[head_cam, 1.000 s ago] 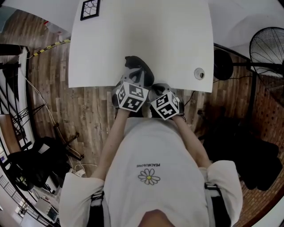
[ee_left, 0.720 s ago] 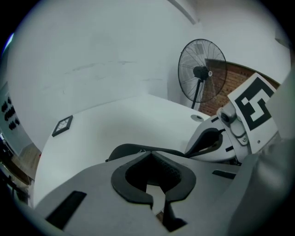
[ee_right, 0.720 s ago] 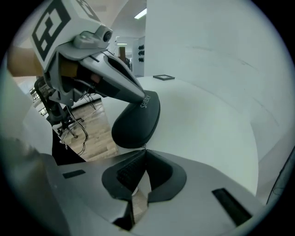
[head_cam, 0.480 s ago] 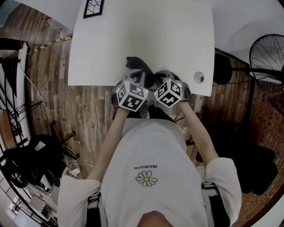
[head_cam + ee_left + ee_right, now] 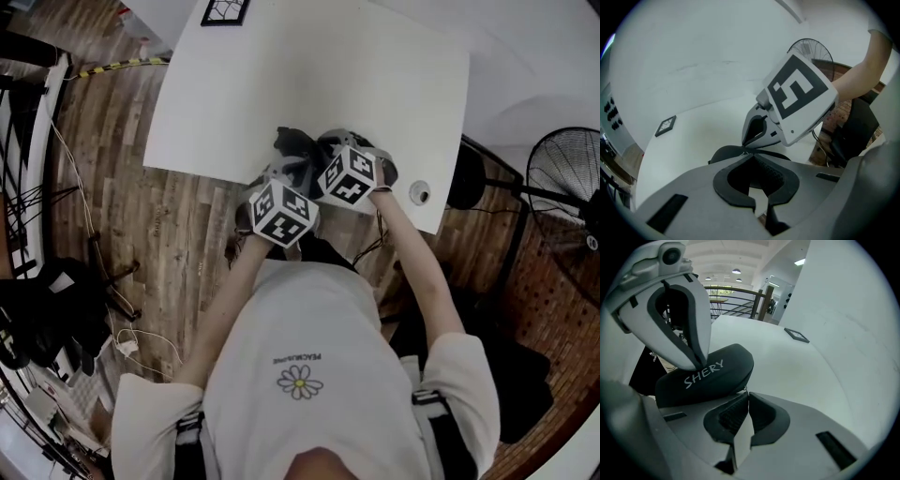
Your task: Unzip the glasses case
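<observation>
Head view: the glasses case (image 5: 289,142) lies near the white table's (image 5: 281,75) front edge, half hidden by both grippers; a fan (image 5: 562,173) stands on the floor at the right.

Left gripper view: the left gripper's (image 5: 752,157) jaws pinch the case, and the right gripper (image 5: 746,144) blocks what lies beyond.

Right gripper view: its jaws are closed on the zip pull (image 5: 746,388).

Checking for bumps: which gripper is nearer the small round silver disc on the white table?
Right. The right gripper is just left of the silver disc; the left gripper lies farther left.
</observation>
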`<state>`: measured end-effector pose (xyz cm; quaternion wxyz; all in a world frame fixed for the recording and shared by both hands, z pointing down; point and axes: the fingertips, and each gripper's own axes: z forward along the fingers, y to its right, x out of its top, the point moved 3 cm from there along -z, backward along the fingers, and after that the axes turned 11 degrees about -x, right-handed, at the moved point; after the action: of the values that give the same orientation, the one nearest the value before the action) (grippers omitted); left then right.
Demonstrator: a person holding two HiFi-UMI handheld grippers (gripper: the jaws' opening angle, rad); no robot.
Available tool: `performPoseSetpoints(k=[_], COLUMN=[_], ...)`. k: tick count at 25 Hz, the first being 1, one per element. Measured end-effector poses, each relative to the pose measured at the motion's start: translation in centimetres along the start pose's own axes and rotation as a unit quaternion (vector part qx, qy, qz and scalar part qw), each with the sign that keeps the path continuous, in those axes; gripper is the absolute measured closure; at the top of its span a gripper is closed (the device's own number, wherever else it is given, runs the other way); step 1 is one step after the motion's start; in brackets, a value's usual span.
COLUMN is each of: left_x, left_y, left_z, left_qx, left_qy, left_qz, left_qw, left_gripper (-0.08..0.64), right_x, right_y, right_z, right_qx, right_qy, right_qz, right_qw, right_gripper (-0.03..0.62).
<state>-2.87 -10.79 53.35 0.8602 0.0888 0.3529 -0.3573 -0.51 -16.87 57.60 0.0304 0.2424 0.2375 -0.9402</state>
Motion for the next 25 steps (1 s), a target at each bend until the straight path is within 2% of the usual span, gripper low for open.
performPoseSetpoints(k=[2,4,6,7,8,9,10,11,14,18,22,25], left_x=[0.2,0.6,1.0,1.2,1.4,1.7,2.2,2.8,4.5,5.6,5.5,5.4], left_y=[-0.2,-0.8,-1.8,-2.3,-2.7,-3.0,-3.2,-3.1,-2.7,-2.3,-2.4,-2.7], left_z=[0.1,0.3,0.3,0.1,-0.2,-0.6,-0.8,-0.8,0.0,1.8,3.3,3.8], left_qx=[0.001,0.010,0.020,0.026,0.033,0.040,0.045,0.046,0.040,0.032,0.040,0.039], left_qy=[-0.014,-0.026,-0.031,-0.030,-0.026,-0.020,-0.012,-0.004,0.011,0.006,-0.010,-0.001], left_qz=[0.002,0.009,0.015,0.015,0.015,0.015,0.015,0.016,0.030,0.065,0.106,0.110], left_qw=[0.9999,0.9996,0.9992,0.9991,0.9990,0.9989,0.9988,0.9988,0.9987,0.9973,0.9935,0.9932], left_gripper=[0.546,0.546,0.546,0.546,0.546,0.546,0.546,0.546,0.546,0.546,0.546,0.546], right_x=[0.4,0.3,-0.8,-1.7,-2.7,-3.7,-4.5,-5.0,-5.1,-4.3,-3.9,-4.1], right_y=[0.3,1.5,3.9,5.3,6.3,6.8,6.6,5.8,1.7,-2.3,-3.2,-3.2], right_z=[0.4,0.6,0.4,0.1,-0.3,-0.9,-1.5,-2.1,-3.3,-4.0,-4.4,-4.6], right_qx=[0.002,-0.018,-0.067,-0.094,-0.119,-0.136,-0.145,-0.144,-0.113,-0.091,-0.098,-0.099], right_qy=[0.004,0.001,-0.015,-0.026,-0.036,-0.043,-0.049,-0.055,-0.062,-0.059,-0.054,-0.056], right_qz=[-0.006,0.016,0.106,0.172,0.236,0.284,0.310,0.316,0.306,0.335,0.353,0.357], right_qw=[1.000,1.000,0.992,0.980,0.964,0.948,0.938,0.936,0.943,0.936,0.929,0.927], right_gripper=[0.583,0.584,0.584,0.584,0.584,0.584,0.584,0.584,0.584,0.584,0.584,0.584])
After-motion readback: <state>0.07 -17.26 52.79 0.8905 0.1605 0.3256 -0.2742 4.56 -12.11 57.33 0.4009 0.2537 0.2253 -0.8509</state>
